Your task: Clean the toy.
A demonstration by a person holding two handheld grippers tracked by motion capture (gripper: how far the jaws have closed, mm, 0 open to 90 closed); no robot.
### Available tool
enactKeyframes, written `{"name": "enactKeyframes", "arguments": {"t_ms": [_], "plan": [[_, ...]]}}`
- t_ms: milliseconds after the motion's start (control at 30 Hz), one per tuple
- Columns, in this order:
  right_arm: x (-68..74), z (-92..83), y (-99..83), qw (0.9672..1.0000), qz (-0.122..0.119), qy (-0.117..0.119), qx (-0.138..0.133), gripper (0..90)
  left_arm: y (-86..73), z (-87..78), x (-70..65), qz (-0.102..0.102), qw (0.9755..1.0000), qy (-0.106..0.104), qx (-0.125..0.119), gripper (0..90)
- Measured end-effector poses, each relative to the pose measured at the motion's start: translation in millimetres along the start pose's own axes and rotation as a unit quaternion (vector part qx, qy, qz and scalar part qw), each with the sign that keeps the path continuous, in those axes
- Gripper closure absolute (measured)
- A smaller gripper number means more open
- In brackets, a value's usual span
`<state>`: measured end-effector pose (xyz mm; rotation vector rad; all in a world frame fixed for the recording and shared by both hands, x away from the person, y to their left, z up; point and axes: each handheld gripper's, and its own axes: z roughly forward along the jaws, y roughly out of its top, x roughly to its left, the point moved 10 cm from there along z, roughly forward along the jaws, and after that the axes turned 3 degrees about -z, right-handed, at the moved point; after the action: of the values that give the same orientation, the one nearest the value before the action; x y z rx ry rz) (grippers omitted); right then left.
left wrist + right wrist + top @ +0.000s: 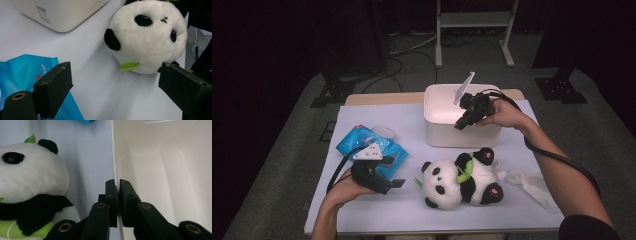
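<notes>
Here the right gripper (pixel 117 195) is clenched on the front wall of the white plastic bin (pixel 462 134) at the counter's (pixel 412 210) far side, while the left gripper (pixel 393 172) hovers released beside the black-and-white plush panda (pixel 459 180).

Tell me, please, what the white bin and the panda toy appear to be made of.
White bin: probably moulded plastic, smooth and slightly glossy; its thin wall, pinched by the right hand-held gripper, has rounded corners and soft sheen. Panda toy: plush fabric, matte and fuzzy, with visible pile on the head, plus a green leaf that looks like felt.
</notes>
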<state>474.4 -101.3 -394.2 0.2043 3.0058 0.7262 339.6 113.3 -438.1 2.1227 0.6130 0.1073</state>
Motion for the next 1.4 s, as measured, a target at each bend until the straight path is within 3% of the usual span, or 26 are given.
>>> {"name": "enactKeyframes", "arguments": {"t_ms": [767,1267,1333,1400], "plan": [[45.8,0.1,0.7,0.9998,-0.004,0.013,-0.017,85.4,3.4,1.0,-6.1,0.016,0.9999,-0.002,0.004,11.1],[54.6,0.1,0.6,0.9994,-0.005,0.027,-0.022,84.3,4.2,0.6,-5.8,0.020,0.9998,0.000,0.004,11.1],[52.7,0.5,-0.3,0.9996,0.001,0.024,-0.017,75.6,3.8,0.4,-5.4,0.019,0.9998,0.000,0.004,11.0],[51.0,-0.7,-1.1,0.9997,0.004,0.018,-0.018,74.9,3.1,0.6,-5.1,0.017,0.9998,0.000,0.004,11.1]]}}
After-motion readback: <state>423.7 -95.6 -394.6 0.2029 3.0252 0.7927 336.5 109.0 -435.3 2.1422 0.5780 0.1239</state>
